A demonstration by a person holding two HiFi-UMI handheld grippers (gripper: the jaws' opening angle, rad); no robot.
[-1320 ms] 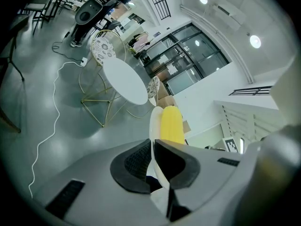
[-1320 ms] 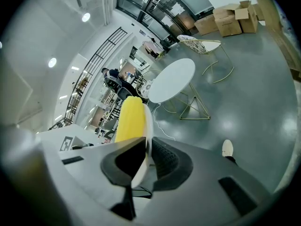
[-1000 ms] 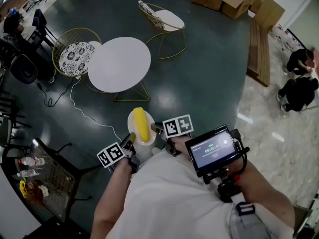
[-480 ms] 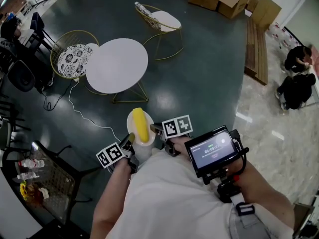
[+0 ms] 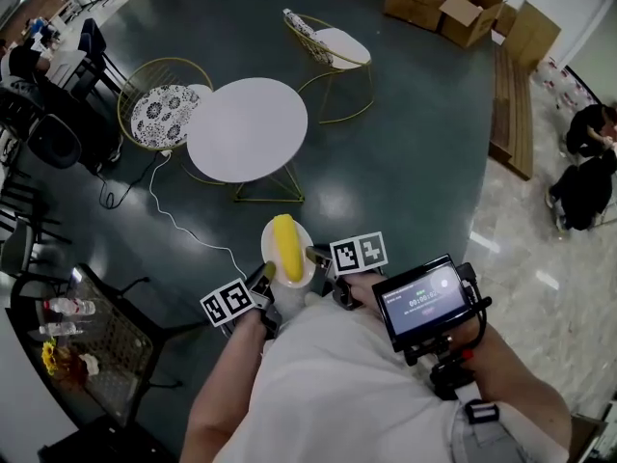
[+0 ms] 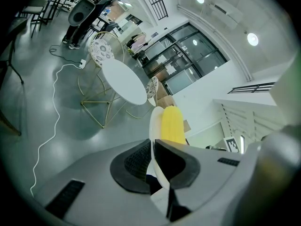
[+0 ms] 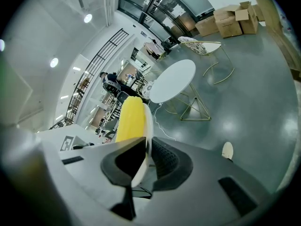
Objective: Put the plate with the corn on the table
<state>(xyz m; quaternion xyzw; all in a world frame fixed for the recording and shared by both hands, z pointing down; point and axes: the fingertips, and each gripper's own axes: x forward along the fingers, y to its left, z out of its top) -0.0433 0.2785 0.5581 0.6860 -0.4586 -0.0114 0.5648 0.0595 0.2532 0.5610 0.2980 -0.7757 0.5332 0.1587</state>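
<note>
Together, left gripper [image 5: 264,276] and right gripper [image 5: 316,257] pinch opposite plate [image 5: 267,251] rims — corn [image 5: 285,247] aboard, table [image 5: 247,128] well apart.

**Open lobby or lounge of a commercial building.** A dark polished floor [image 5: 415,143] carries a round white table [image 5: 247,129] on gold wire legs, flanked by wire chairs [image 5: 162,114] with patterned cushions (café-style furniture). Office chairs [image 5: 53,138] crowd the left edge, and cardboard boxes [image 5: 453,3] sit at the far side. The gripper views add tall glazed partitions [image 6: 188,69], an upper-level railing [image 7: 99,55] and recessed ceiling lights [image 6: 253,39].
</note>
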